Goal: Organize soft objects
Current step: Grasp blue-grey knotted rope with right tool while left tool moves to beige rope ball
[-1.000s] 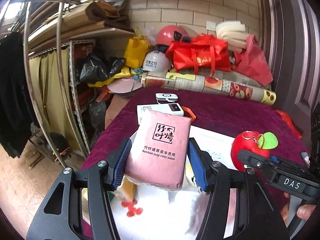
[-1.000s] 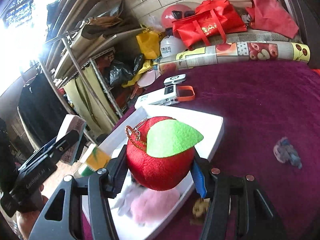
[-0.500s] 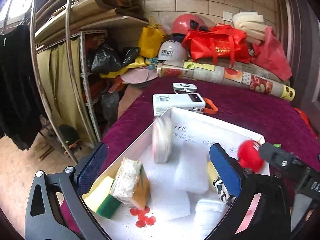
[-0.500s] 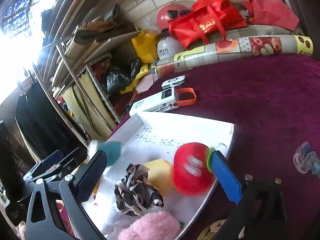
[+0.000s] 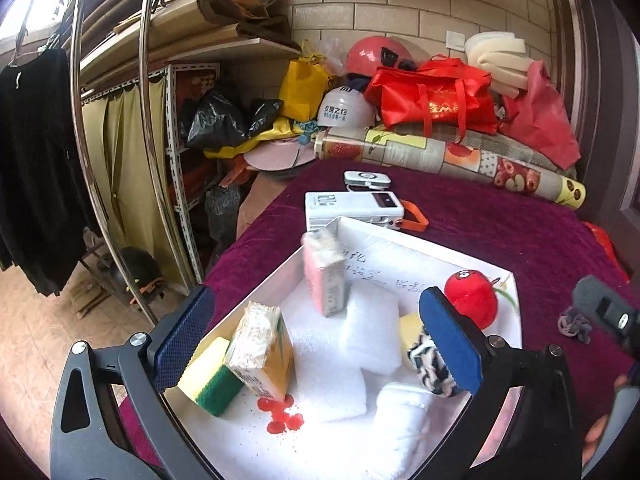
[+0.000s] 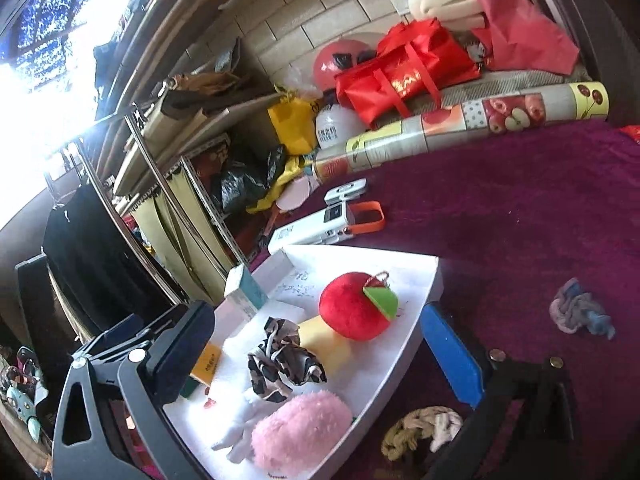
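Observation:
A white box on the purple table holds soft things. The pink tissue pack stands in it near the far wall. The red plush apple lies at its right side. A yellow tissue pack, a yellow-green sponge, a zebra-print scrunchie and a pink fluffy ball also lie inside. My left gripper is open and empty above the box. My right gripper is open and empty above the box's right side.
A blue-pink knotted cloth and a beige knotted rope lie on the purple cloth right of the box. A white power bank with an orange strap lies behind the box. Bags, helmets and a patterned roll crowd the back.
My left gripper opened and dropped the pink tissue pack into the box. My right gripper opened and dropped the red apple into the box. Both pulled back a little.

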`<state>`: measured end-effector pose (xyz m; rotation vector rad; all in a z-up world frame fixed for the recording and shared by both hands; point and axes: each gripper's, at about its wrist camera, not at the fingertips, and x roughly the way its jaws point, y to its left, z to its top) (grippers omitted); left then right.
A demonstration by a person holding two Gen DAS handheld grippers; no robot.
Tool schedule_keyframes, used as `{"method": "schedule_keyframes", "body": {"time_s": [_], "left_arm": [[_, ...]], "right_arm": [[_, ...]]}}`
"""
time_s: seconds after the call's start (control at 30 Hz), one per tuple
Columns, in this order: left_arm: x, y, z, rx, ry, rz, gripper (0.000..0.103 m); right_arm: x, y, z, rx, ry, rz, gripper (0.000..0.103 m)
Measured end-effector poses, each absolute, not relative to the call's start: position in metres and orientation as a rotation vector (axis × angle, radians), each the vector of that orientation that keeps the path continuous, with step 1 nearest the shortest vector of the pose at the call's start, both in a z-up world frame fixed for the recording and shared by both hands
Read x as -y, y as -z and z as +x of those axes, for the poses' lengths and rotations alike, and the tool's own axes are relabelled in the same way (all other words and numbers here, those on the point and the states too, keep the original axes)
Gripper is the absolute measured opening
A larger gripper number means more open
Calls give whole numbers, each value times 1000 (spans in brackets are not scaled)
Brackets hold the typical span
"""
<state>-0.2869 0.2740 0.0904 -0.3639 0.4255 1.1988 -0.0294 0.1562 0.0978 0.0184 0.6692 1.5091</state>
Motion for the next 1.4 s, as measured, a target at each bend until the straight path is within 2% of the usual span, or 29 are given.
{"method": "schedule_keyframes", "body": {"time_s": [0.2, 0.3, 0.63, 0.7, 0.73, 0.77, 0.8, 0.83, 1.07, 1.27, 1.4], "left_arm": [[-253, -106, -286, -367, -1136, -345, 103], [-242, -109, -273, -376, -1073, -327, 103], [-206, -100, -217, -492, -783, -277, 103], [-201, -98, -208, -521, -723, -270, 103], [-198, -96, -202, -538, -692, -269, 103], [-195, -94, -196, -552, -660, -271, 103], [-190, -91, -189, -570, -587, -287, 103], [-186, -88, -185, -580, -524, -307, 103], [-160, -68, -135, -679, -368, -312, 103], [-169, -55, -81, -779, -461, -212, 103], [-181, -28, -59, -885, -532, -166, 103]], "right_arm": [[-111, -116, 30, -576, -1370, 94, 103], [-103, -111, 61, -588, -1271, 67, 103], [-156, -35, 103, -784, -1051, -271, 102], [-170, -26, 97, -782, -1068, -336, 92], [-176, -22, 94, -804, -1075, -370, 74], [-179, -21, 95, -817, -1085, -389, 50], [-177, -23, 94, -810, -1101, -377, 41], [-175, -25, 94, -836, -1153, -363, 25], [-121, -28, 102, -905, -1255, -133, 25], [-121, -24, 113, -939, -1299, -34, 25], [-114, -20, 126, -1000, -1323, 43, 25]]}}
